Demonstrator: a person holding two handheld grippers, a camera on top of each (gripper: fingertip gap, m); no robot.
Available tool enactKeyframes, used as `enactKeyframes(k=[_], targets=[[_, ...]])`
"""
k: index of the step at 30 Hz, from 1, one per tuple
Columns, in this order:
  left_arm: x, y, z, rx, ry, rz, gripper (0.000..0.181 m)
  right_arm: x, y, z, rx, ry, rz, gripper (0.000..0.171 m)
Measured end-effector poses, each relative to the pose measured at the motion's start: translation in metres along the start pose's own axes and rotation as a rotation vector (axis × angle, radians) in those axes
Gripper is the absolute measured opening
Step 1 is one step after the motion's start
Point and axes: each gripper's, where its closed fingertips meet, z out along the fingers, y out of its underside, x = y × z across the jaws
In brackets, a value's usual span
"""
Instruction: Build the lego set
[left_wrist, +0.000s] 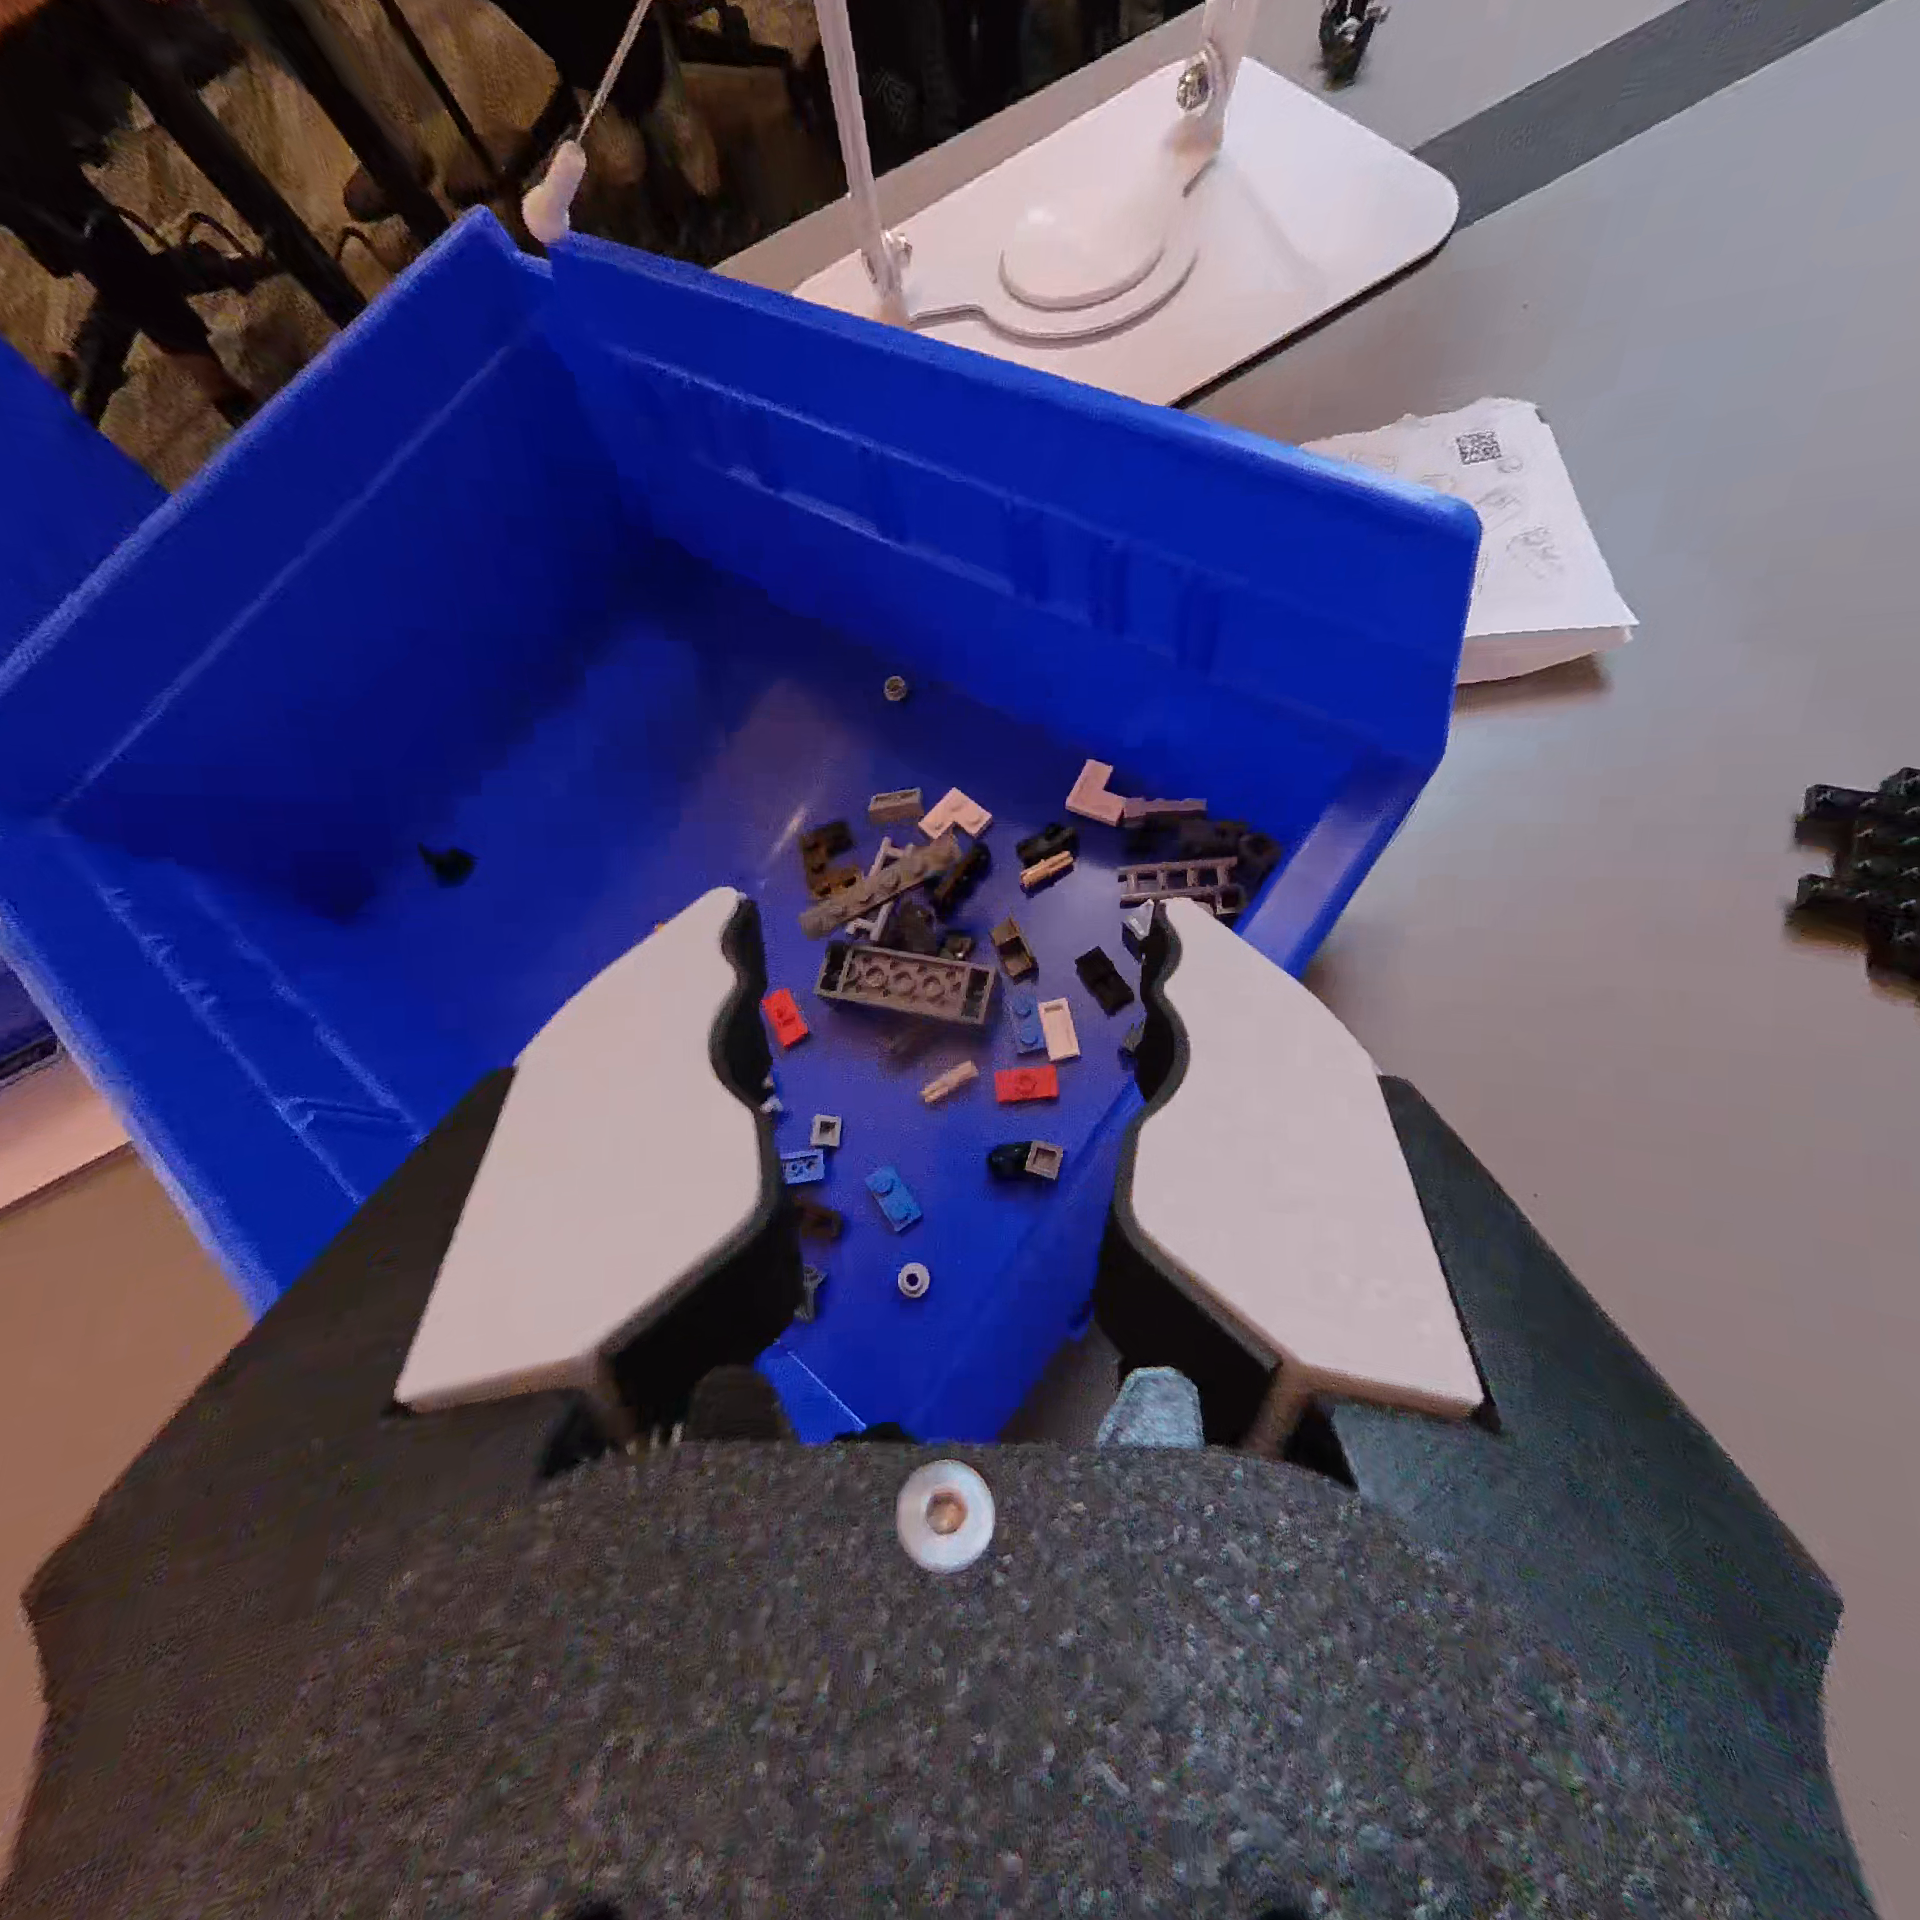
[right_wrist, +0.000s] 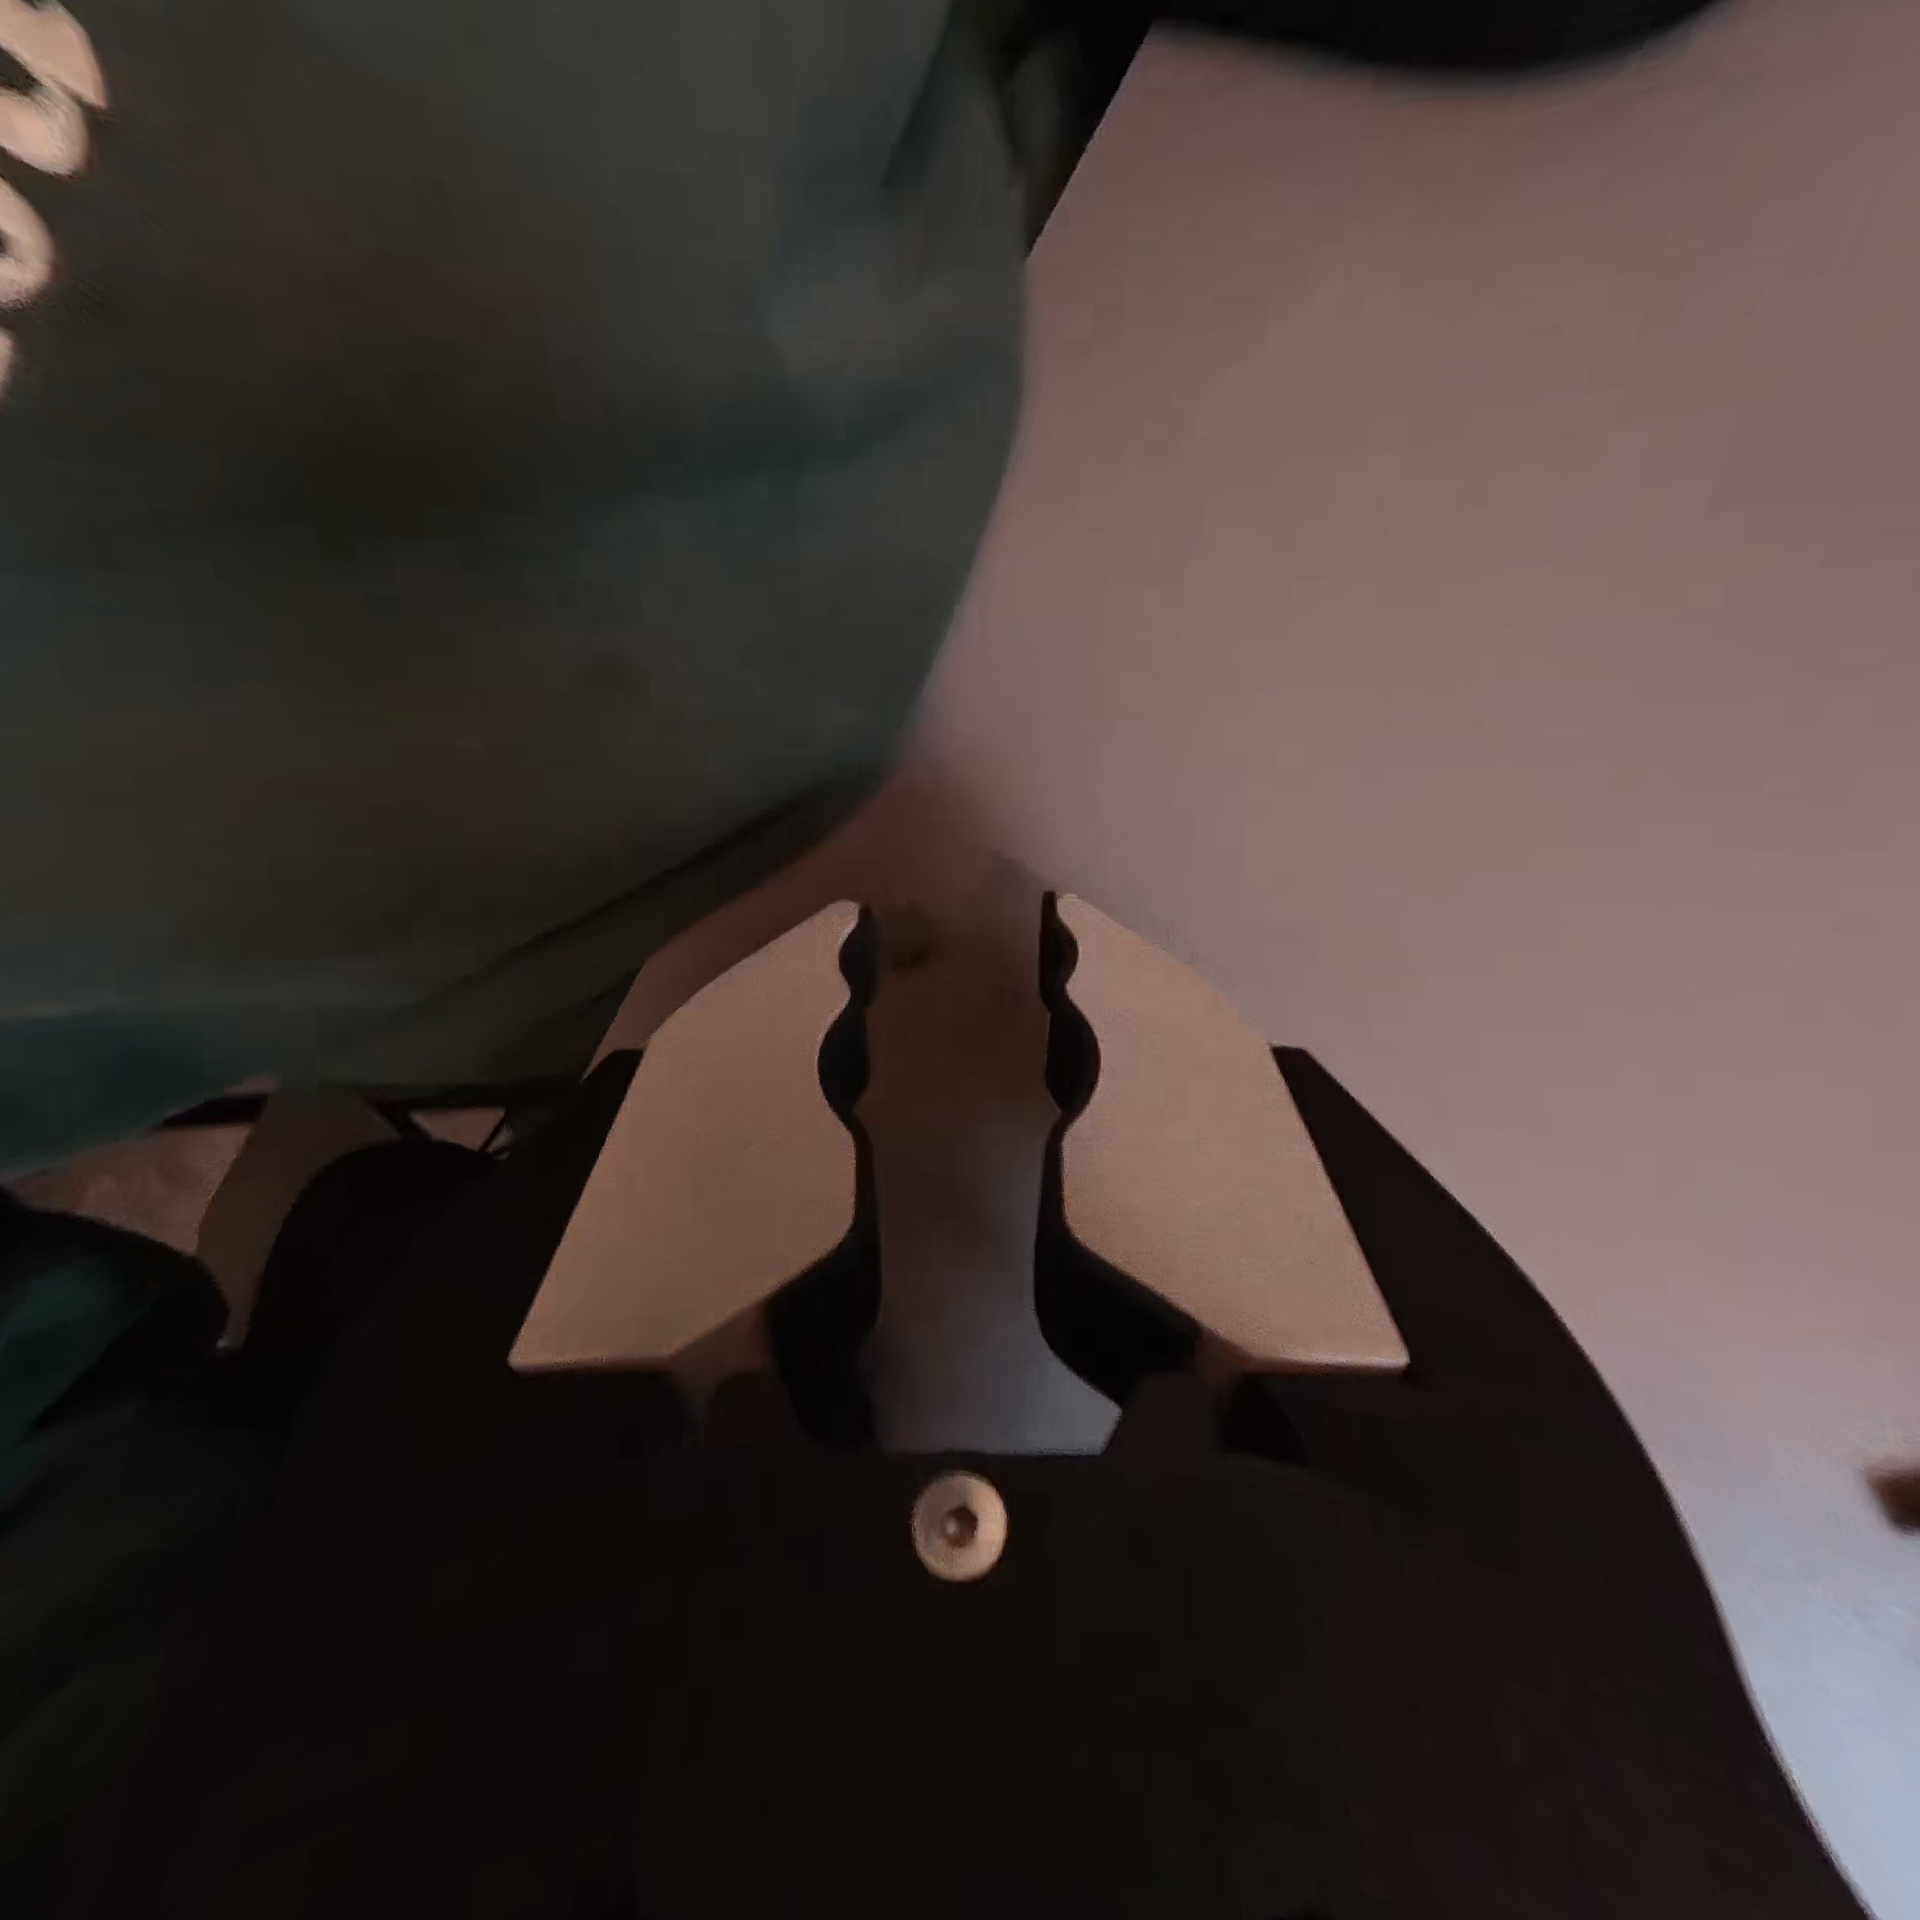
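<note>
The left hand-held gripper (left_wrist: 951, 940) is hovering over the near corner of a blue bin (left_wrist: 343, 582), its jaws spread wide and holding nothing. Straight ahead between its fingers, toy bricks (left_wrist: 935, 987) are lying scattered on the bin floor: small hard plastic pieces in grey, black, red, blue and tan. The biggest, a grey brick (left_wrist: 902, 982) with round holes, is lying just beyond the fingertips. These pieces look light, stiff and slick, so I would judge they could skid or flip under a poor pinch; the long flat sides of the grey brick seem the best place to grip. The bin is smooth moulded plastic with ribbed walls.

Off to this gripper's right, on the grey desk (left_wrist: 1662, 1039), a sheet of paper (left_wrist: 1527, 561) is lying beside the bin, and a black studded piece (left_wrist: 1865, 883) is sitting farther right. Beyond the bin, a white lamp base (left_wrist: 1195, 208) is standing.

The right hand-held gripper (right_wrist: 954, 914) is hanging partly spread and empty over bare desk, with a person's dark teal shirt (right_wrist: 468, 468) to its left, blurred.
</note>
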Motion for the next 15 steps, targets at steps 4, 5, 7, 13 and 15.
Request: enactKeyframes(k=[4, 5, 7, 13, 15], targets=[[0.007, -0.009, -0.003, 0.061, -0.002, 0.055, 0.069, -0.009, 0.021, 0.021, -0.177, -0.037, 0.005, 0.028], [0.011, -0.014, -0.004, 0.09, 0.013, 0.066, 0.067, -0.01, 0.019, 0.023, -0.177, -0.046, 0.0, 0.026], [0.023, -0.026, -0.009, 0.165, 0.049, 0.083, 0.061, -0.009, 0.018, 0.026, -0.191, -0.028, -0.019, 0.014], [0.114, -0.042, -0.042, 0.374, 0.467, 0.271, 0.026, 0.015, -0.011, 0.002, 0.066, 0.07, -0.045, 0.008], [0.152, -0.042, -0.065, 0.441, 0.663, 0.3, 0.029, 0.035, -0.04, -0.03, 0.314, 0.175, -0.041, 0.008]])
